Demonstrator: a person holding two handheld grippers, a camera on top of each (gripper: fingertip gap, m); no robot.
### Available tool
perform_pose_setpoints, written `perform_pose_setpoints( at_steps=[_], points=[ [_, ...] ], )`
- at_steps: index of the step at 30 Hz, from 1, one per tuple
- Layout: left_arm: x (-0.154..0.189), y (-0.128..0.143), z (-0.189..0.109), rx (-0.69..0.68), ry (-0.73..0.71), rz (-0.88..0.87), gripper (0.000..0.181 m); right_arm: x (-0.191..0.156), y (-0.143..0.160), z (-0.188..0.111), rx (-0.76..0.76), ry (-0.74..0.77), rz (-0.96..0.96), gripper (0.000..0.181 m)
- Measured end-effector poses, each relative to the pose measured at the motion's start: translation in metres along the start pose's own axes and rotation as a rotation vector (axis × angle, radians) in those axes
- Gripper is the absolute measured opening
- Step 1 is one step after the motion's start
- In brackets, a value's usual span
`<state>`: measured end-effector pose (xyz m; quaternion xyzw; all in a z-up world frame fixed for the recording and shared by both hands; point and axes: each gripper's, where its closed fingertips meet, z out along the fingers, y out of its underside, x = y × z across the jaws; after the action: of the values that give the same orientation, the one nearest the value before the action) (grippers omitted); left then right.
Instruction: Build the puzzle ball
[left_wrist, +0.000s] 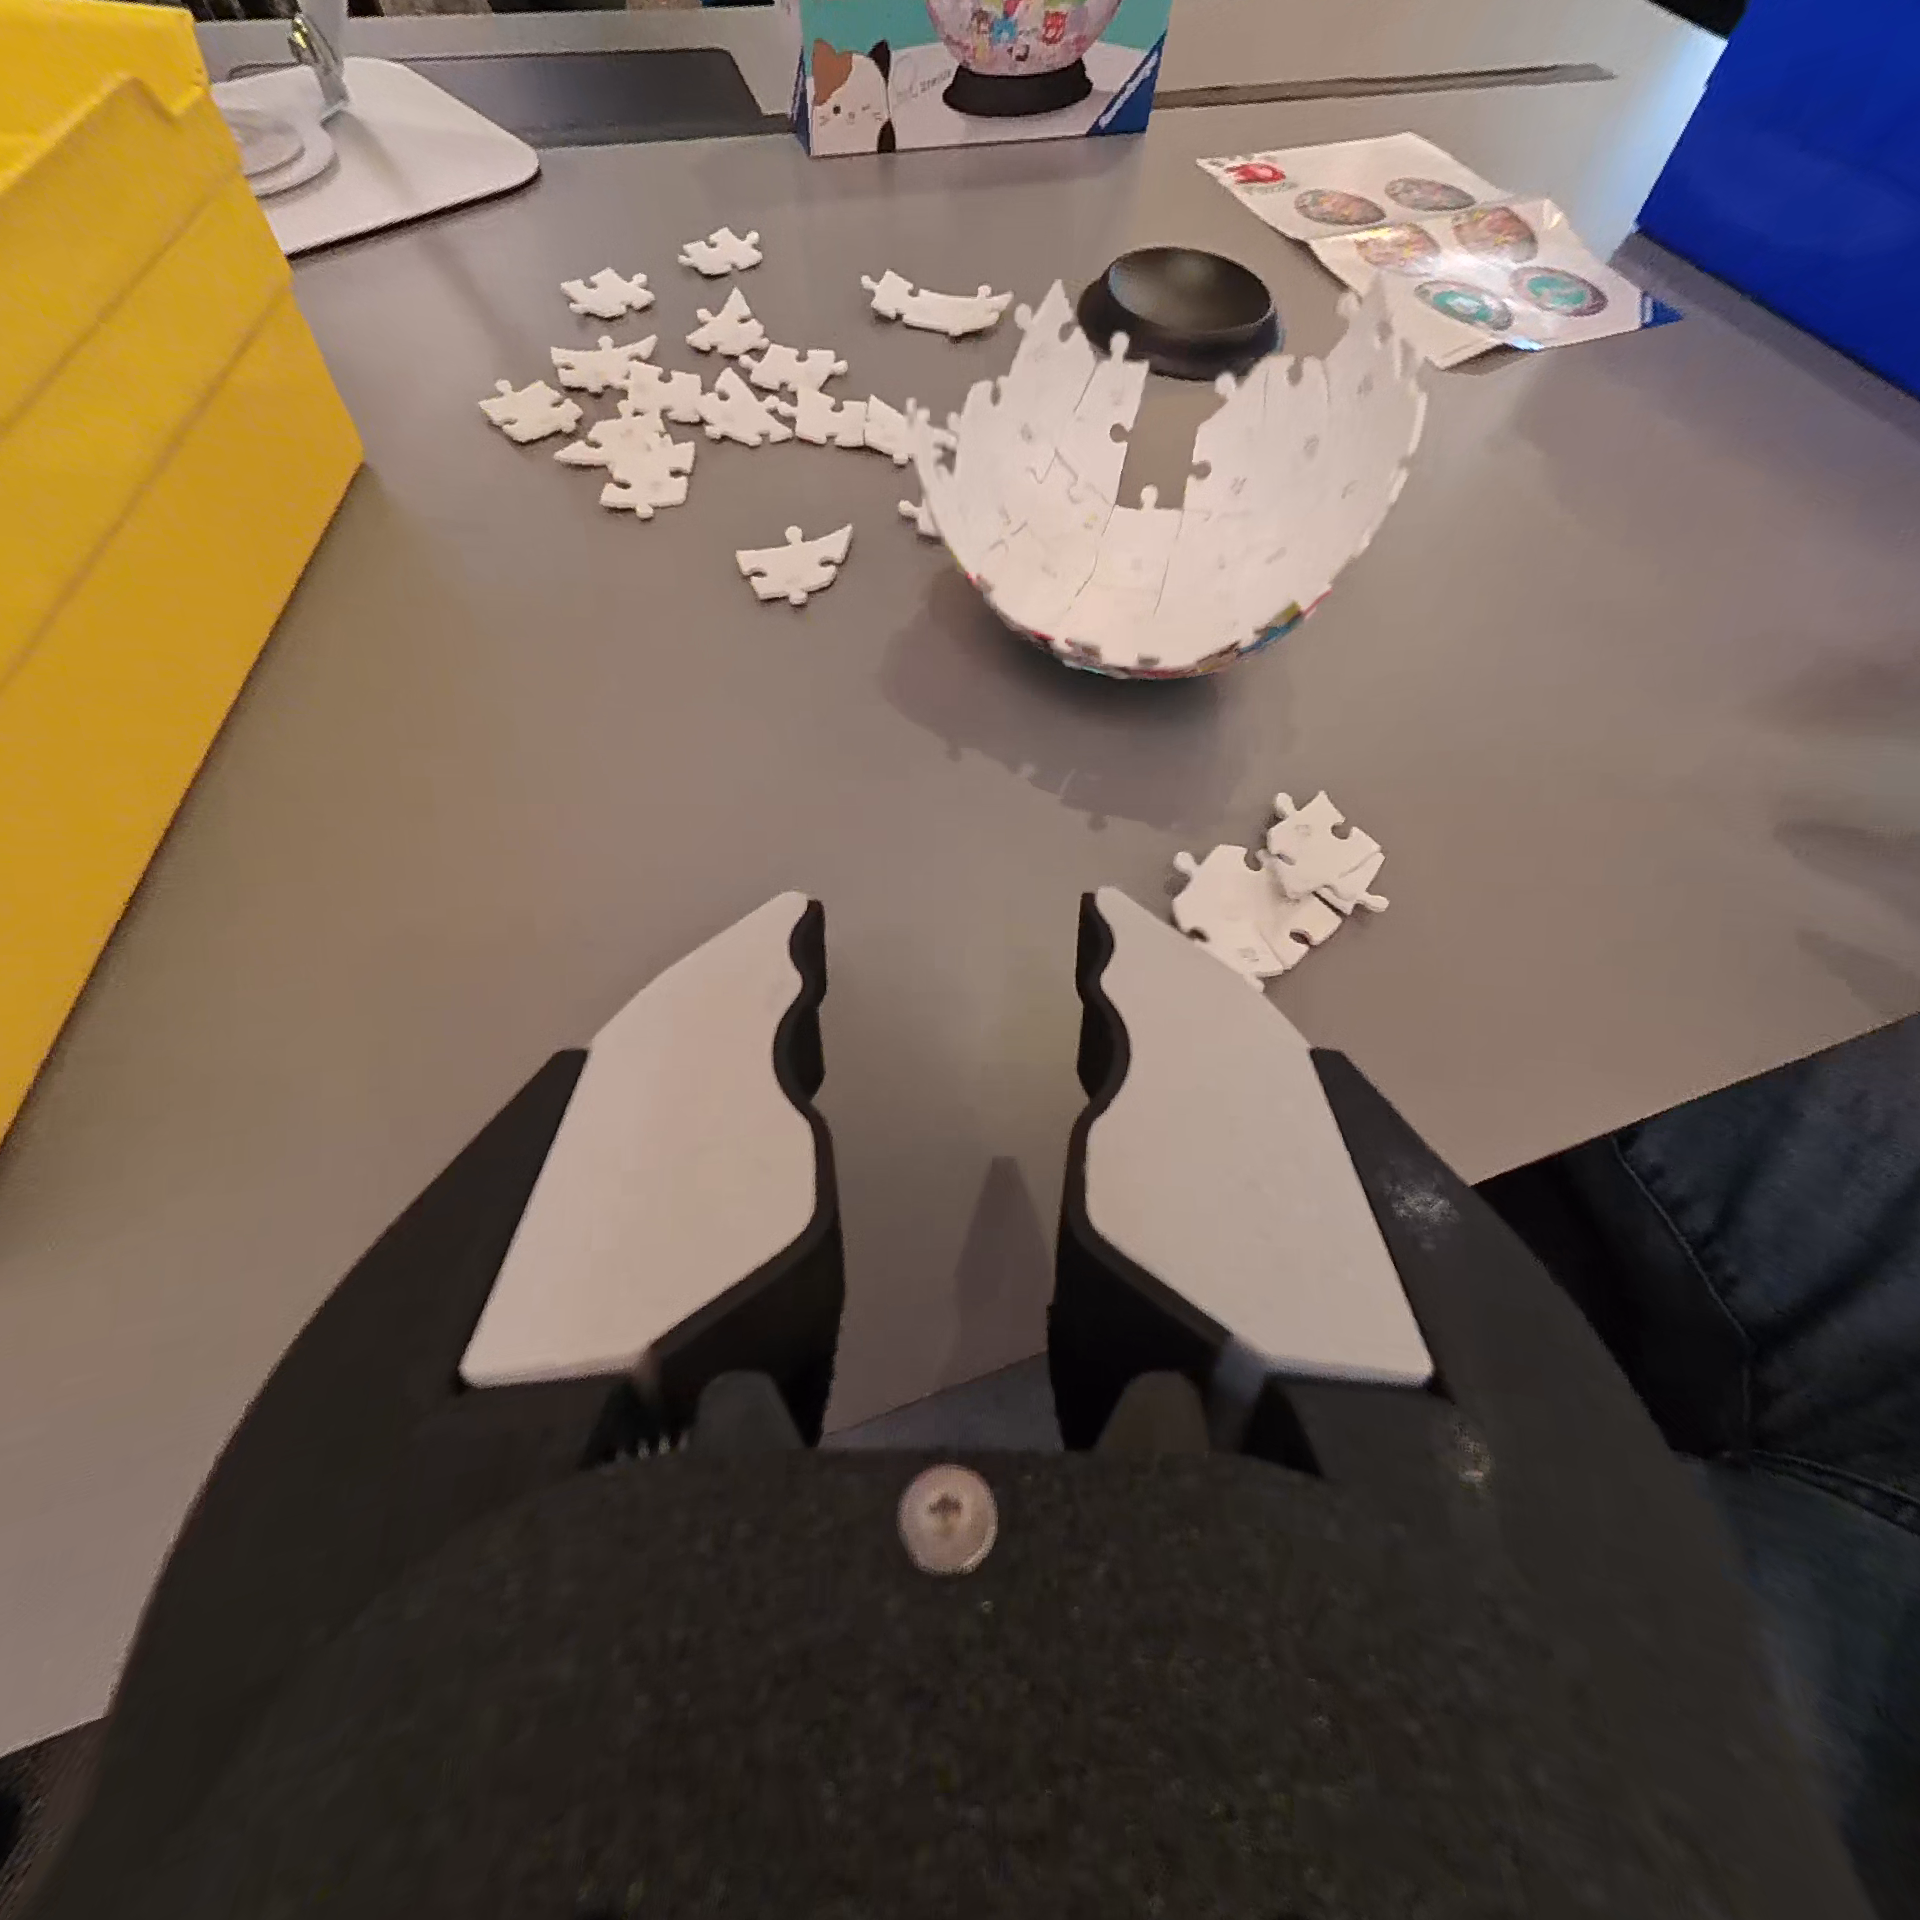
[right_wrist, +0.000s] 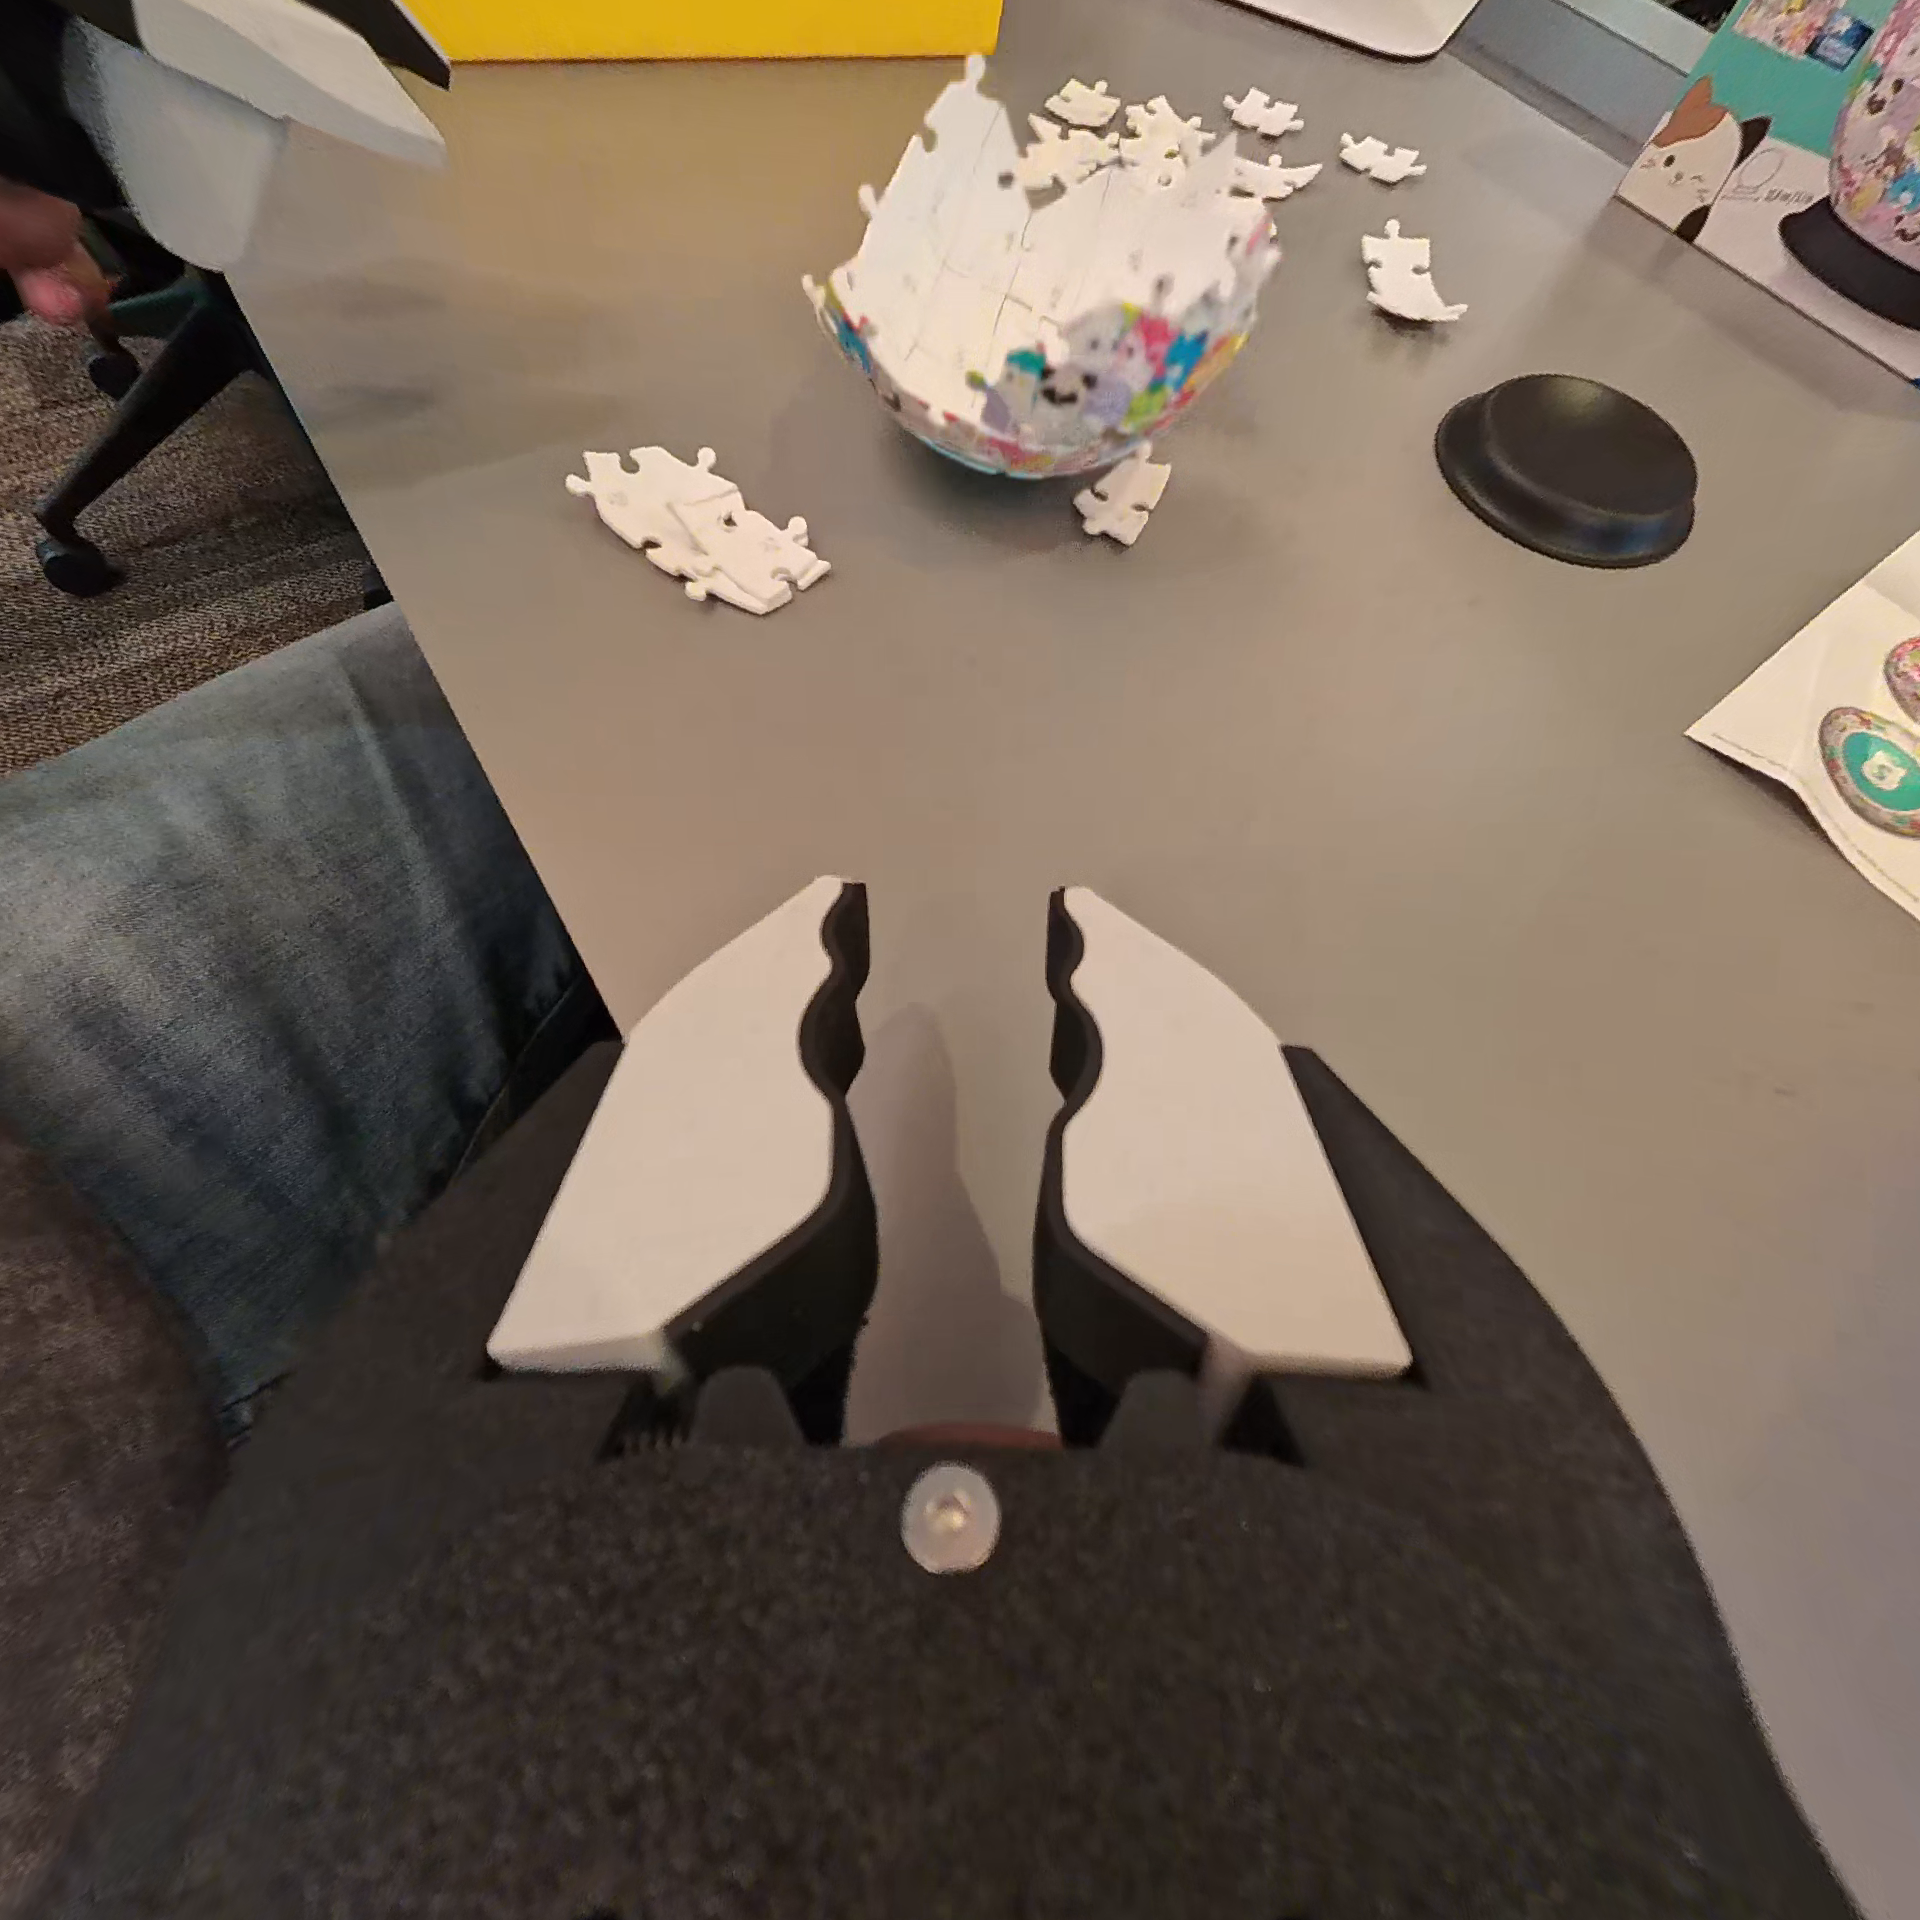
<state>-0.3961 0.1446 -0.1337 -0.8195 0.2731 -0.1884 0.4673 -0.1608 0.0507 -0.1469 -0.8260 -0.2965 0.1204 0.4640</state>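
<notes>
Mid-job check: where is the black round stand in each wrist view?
Left wrist view: black stand at upper centre, behind the half-built puzzle ball.
Right wrist view: black stand at right, right of the ball.
Shared landmark: the ball.

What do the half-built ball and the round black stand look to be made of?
Half-built ball: thin, rigid curved pieces, probably plastic; the shell holds its bowl shape, plain white inside, printed outside. Black stand: moulded, likely plastic, with a smooth satin sheen.
</notes>
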Motion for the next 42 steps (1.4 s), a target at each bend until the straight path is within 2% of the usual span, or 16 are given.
perform_pose_setpoints(
  at_steps=[5,12,18,22,24,28,30,34,37,42],
  points=[
    [0.001,0.001,-0.002,-0.020,-0.025,0.030,0.045,0.003,0.001,-0.003,0.002,0.007,0.001,0.032],
    [0.007,0.002,-0.002,-0.042,-0.028,0.052,0.055,-0.001,-0.006,-0.008,0.041,-0.014,0.030,0.032],
    [-0.013,-0.013,-0.003,0.003,-0.042,-0.015,0.057,-0.001,-0.001,0.008,-0.009,-0.046,0.017,0.033],
    [-0.022,-0.016,-0.004,0.018,0.030,-0.081,0.050,-0.011,0.001,0.025,-0.051,-0.111,-0.026,0.034],
    [-0.013,-0.014,0.002,-0.002,0.116,-0.086,0.049,-0.021,0.001,0.037,-0.078,-0.185,-0.033,0.035],
    [0.026,-0.016,0.012,-0.036,0.333,-0.066,0.049,-0.038,-0.011,0.060,-0.119,-0.330,-0.083,0.035],
    [0.043,-0.014,0.018,-0.060,0.384,-0.026,0.049,-0.041,-0.019,0.070,-0.139,-0.364,-0.133,0.036],
    [0.062,0.004,0.035,-0.180,0.371,0.118,0.048,-0.049,-0.037,0.090,-0.131,-0.431,-0.186,0.036],
    [0.068,0.008,0.041,-0.215,0.332,0.215,0.040,-0.054,-0.044,0.109,-0.157,-0.476,-0.167,0.034],
    [0.072,0.015,0.047,-0.253,0.361,0.202,0.040,-0.056,-0.040,0.133,-0.200,-0.499,-0.204,0.038]
  ],
)
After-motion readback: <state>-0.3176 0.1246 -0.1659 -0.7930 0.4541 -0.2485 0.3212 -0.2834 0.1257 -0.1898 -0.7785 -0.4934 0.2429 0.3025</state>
